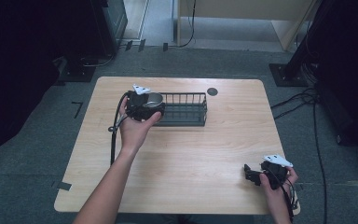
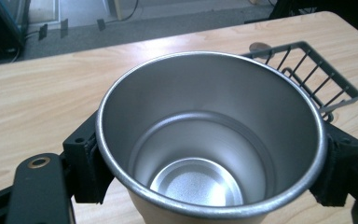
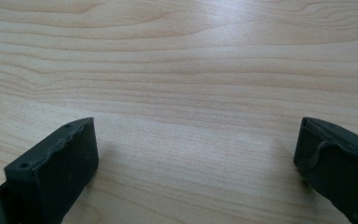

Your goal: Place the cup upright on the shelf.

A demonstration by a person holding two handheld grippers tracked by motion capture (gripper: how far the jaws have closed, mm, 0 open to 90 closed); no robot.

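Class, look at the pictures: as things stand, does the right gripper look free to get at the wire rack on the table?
Probably yes. The right gripper is open and holds nothing, and bare table lies between it and the wire rack. The rack's left end is crowded by the left gripper holding the metal cup.

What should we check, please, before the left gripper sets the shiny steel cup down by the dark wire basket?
1. Grip on the shiny steel cup: the left gripper has a jaw on each side of the wall just under the rim. Ok.
2. Cup contents: inside looks empty and dry. Ok.
3. Cup upright: mouth faces up toward the camera. Ok.
4. Dark wire basket: the part in the high view holds nothing. Ok.
5. Cup clear of the basket rim: cannot tell; they overlap in the high view.
6. Right gripper: jaws apart, empty, low over the light wooden table, far from the basket. Ok.
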